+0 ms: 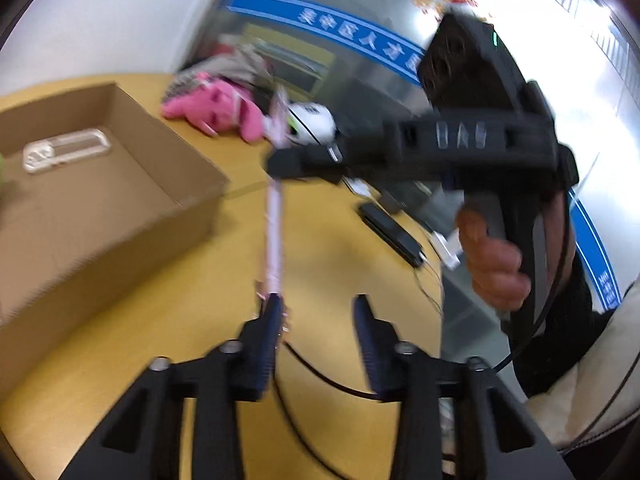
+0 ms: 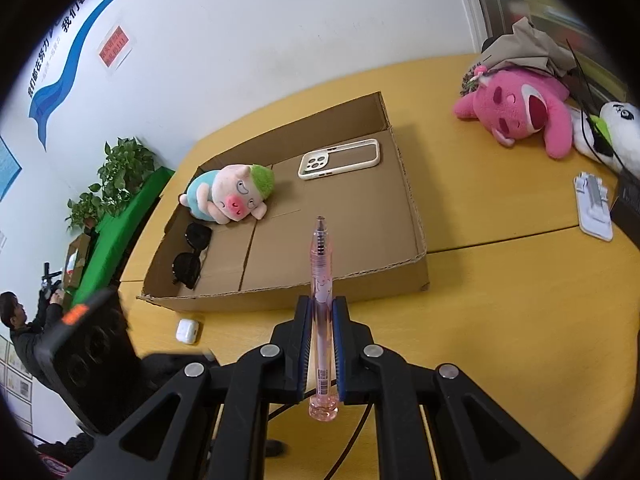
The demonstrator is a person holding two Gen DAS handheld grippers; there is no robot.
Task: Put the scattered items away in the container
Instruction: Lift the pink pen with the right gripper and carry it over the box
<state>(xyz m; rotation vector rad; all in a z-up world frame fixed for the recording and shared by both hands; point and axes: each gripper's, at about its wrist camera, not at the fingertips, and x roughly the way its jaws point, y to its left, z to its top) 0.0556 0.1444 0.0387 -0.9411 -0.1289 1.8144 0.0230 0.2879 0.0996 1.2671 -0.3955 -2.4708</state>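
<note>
A pink transparent pen [image 2: 320, 264] is clamped upright between the pads of my right gripper [image 2: 322, 308], which is shut on it in front of the cardboard box [image 2: 416, 240]. In the left wrist view, that right gripper [image 1: 280, 164] holds the pen [image 1: 274, 220] out over the table, gripped by a hand [image 1: 492, 256]. The pen's near end meets the tip of the left-hand finger [image 1: 270, 316] of my left gripper [image 1: 318, 308]. The left jaws stand apart, with a bare gap beside the pen; the picture is blurred.
The box holds a pig plush [image 2: 232, 196], a phone case [image 2: 340, 158] and sunglasses [image 2: 192, 252]. On the yellow table [image 2: 500, 320] lie a white earbud case [image 2: 187, 331], a pink plush [image 2: 520, 116], a white plush [image 2: 620, 132], a white stand [image 2: 594, 208] and a black slab [image 1: 390, 232] near the edge.
</note>
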